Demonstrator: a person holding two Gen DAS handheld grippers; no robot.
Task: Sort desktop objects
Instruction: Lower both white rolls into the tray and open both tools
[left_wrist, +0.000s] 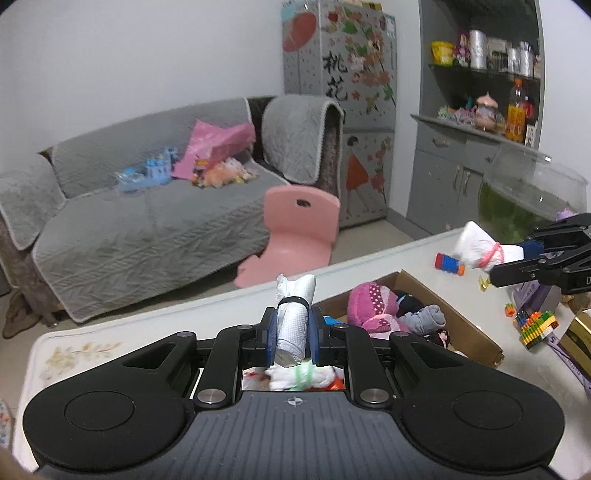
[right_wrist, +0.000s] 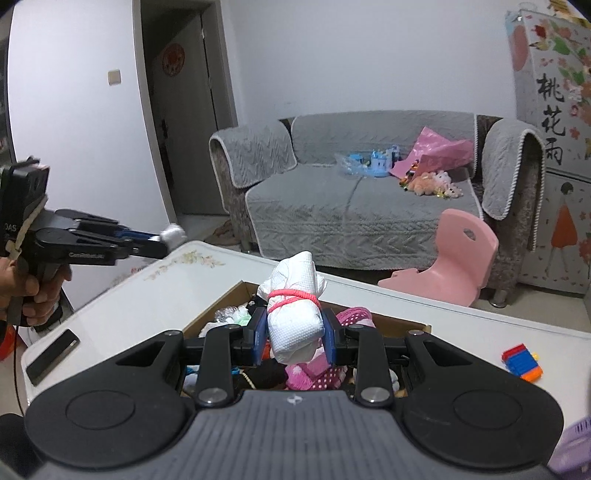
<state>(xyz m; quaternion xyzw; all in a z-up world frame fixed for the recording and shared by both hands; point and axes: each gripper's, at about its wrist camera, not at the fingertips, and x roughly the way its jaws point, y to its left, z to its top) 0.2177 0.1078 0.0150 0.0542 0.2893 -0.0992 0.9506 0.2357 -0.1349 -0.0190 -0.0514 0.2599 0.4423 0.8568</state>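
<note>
White roll with black band (left_wrist: 293, 325) clamped between the pads of the left gripper (left_wrist: 293, 332), held above the table (left_wrist: 147, 332) just left of the cardboard box (left_wrist: 476, 332); white bundle with pink band (right_wrist: 293, 317) gripped by the right gripper (right_wrist: 294, 334), up over that box (right_wrist: 221, 306); box holds socks and pink cloth; toy bricks (right_wrist: 521, 362) lie right of box; a hand (right_wrist: 33, 291) holds the left gripper's handle.

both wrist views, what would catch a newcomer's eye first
Each gripper holds a rolled white bundle above the table: the left gripper one tied with a black band, the right gripper one tied with a pink band. Below them sits an open cardboard box stuffed with socks and soft items.
</note>
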